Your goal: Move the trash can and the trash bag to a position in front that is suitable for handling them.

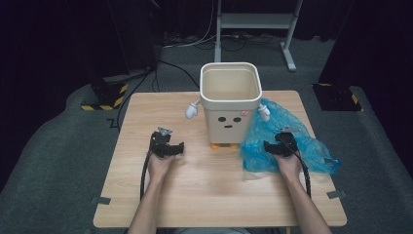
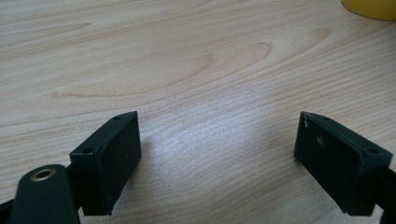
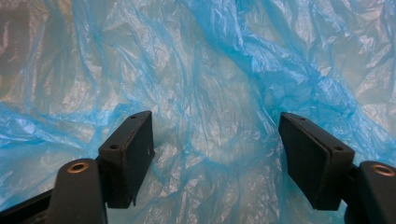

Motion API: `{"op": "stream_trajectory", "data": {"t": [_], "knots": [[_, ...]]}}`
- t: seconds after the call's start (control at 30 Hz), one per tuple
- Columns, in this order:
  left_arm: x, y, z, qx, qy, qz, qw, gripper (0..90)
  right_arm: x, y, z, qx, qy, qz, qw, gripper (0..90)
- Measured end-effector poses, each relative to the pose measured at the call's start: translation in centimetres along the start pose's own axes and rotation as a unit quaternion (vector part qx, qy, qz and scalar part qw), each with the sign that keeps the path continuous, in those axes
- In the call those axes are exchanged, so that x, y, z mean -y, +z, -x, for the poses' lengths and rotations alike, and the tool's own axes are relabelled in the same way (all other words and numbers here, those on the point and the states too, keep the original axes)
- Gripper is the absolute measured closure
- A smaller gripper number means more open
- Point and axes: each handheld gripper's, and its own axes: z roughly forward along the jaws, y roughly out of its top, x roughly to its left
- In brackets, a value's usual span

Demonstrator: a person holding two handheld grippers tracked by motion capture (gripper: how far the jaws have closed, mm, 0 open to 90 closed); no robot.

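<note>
1. The blue plastic bag (image 1: 287, 141) lies crumpled and spread out on the right side of the wooden table (image 1: 219, 195). Its left edge comes up against the lower right of the bin, and its far end trails toward the table's right edge.
2. My right gripper (image 1: 273, 147) sits over the bag's middle. In the right gripper view its jaws stand wide apart with wrinkled blue film (image 3: 215, 93) lying between and beyond them. I see nothing pinched; the pads are not pressing on the plastic.
3. I cannot tell whether the jaw tips touch the film or hang just above it.
4. The cream waste bin (image 1: 230, 100) stands upright near the table's far edge, at the centre. It has a drawn face, two small white hands sticking out at its sides, and orange feet. What I see of its inside is bare.
5. My left gripper (image 1: 176, 148) is on the left of the table, well apart from the bag and a little short of the bin. Its jaws are spread wide over bare wood, holding nothing.
6. In the left gripper view a rounded orange-yellow piece (image 2: 371, 7) shows at the top right corner, apparently one of the bin's feet.
7. Both forearms come in from the near edge, and a black cable trails back from each gripper.
</note>
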Motion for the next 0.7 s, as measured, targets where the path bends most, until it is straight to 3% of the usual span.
{"op": "stream_trajectory", "data": {"t": [0.17,0.43,0.53,0.63,0.7], "knots": [[-0.1,-0.3,0.0,0.016,-0.021,-0.002,0.9997,14.6,0.0,-0.4,0.3,-0.016,0.018,-0.004,0.9997,25.7],[-0.9,-1.2,0.9,0.031,-0.031,0.028,0.9986,15.0,-1.3,-2.6,-0.1,-0.032,0.022,0.038,0.9985,25.8],[-1.1,-1.4,1.4,0.040,-0.039,0.035,0.9978,14.8,-1.8,-3.1,-0.4,-0.046,0.028,0.048,0.9974,26.4],[-1.9,-1.4,2.0,0.052,-0.039,0.028,0.9975,13.8,-2.3,-3.3,-1.3,-0.058,0.029,0.052,0.9965,27.0],[-2.5,-1.4,2.5,0.052,-0.034,0.037,0.9974,14.0,-2.5,-3.3,-2.1,-0.064,0.024,0.054,0.9962,27.1]]}}
